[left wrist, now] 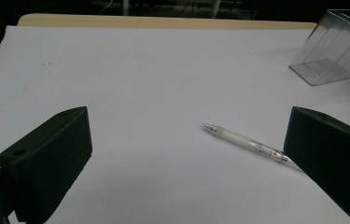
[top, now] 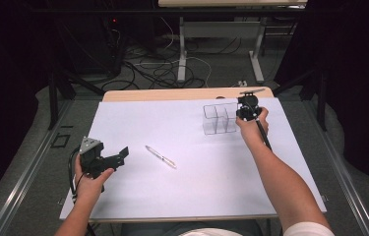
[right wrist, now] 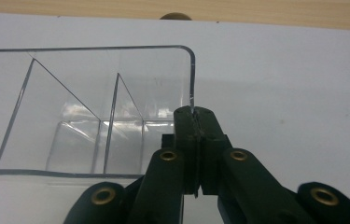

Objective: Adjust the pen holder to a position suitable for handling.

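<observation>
the pen [top: 161, 157] lies flat on the white sheet [top: 192, 187], long axis diagonal, just right of the left gripper [top: 120, 153], jaws spread wide and empty; the right gripper [top: 247, 114], farther off, is clamped on the clear organizer [top: 218, 119] wall.

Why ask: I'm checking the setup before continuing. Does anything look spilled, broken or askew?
Nothing stands out. The pen lies loose on the white sheet, the right gripper pinches the upright clear organizer's wall, and the left gripper is open.
</observation>
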The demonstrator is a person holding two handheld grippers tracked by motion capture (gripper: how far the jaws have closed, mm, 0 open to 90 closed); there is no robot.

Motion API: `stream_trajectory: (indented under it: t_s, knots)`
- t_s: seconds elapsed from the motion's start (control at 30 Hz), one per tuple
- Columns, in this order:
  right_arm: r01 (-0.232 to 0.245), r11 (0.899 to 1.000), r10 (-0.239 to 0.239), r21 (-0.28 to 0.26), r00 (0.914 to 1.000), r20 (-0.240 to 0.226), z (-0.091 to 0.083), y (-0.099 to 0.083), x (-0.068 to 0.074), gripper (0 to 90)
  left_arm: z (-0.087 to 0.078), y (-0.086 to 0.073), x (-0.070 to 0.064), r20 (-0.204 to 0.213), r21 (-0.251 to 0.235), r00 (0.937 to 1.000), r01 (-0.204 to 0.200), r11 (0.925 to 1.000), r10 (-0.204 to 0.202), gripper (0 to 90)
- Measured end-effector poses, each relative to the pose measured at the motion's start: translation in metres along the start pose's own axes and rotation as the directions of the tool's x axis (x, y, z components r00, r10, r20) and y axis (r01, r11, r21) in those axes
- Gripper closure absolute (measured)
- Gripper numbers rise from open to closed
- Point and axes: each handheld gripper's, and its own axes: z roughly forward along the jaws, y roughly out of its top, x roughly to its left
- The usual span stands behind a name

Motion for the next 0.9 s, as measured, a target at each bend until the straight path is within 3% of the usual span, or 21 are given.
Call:
stream_trajectory:
  t_s: [0.13, 0.33, 0.43, 0.57, 0.6, 0.7, 0.9]
  knots:
    - [-0.036, 0.999, 0.036, 0.009, 0.9986, -0.038, -0.007, -0.009, 0.012, 88.5, 0.005, 0.001, -0.007, 0.022, 0.009, 0.9992, -0.034, 0.9994, 0.034, 1.3]
    - [-0.007, 1.0, 0.007, -0.004, 0.9985, -0.055, -0.014, -0.019, 0.035, 88.5, 0.007, 0.002, -0.012, 0.035, 0.003, 0.9988, -0.034, 0.9994, 0.034, 1.2]
    - [-0.006, 1.0, 0.007, 0.006, 0.9964, -0.085, -0.017, -0.022, 0.044, 87.9, 0.008, 0.002, -0.012, 0.026, 0.01, 0.9986, -0.046, 0.9989, 0.046, 1.3]
    - [-0.006, 1.0, 0.007, 0.001, 0.9871, -0.16, -0.023, -0.028, 0.057, 86.8, 0.008, 0.002, -0.011, 0.017, 0.012, 0.999, -0.042, 0.999, 0.042, 1.2]
    - [-0.006, 1.0, 0.007, 0.001, 0.9871, -0.16, -0.023, -0.028, 0.057, 86.8, 0.008, 0.002, -0.011, 0.017, 0.012, 0.999, -0.042, 0.999, 0.042, 1.2]
    - [0.002, 1.0, -0.003, -0.005, 0.9759, -0.218, -0.028, -0.034, 0.067, 85.4, 0.006, 0.001, -0.009, 0.006, 0.015, 0.999, -0.045, 0.9989, 0.045, 1.2]
    - [-0.007, 1.0, 0.004, -0.011, 0.966, -0.258, -0.034, -0.043, 0.065, 83.6, 0.005, 0.001, -0.008, 0.0, 0.018, 0.9991, -0.043, 0.9989, 0.043, 1.2]
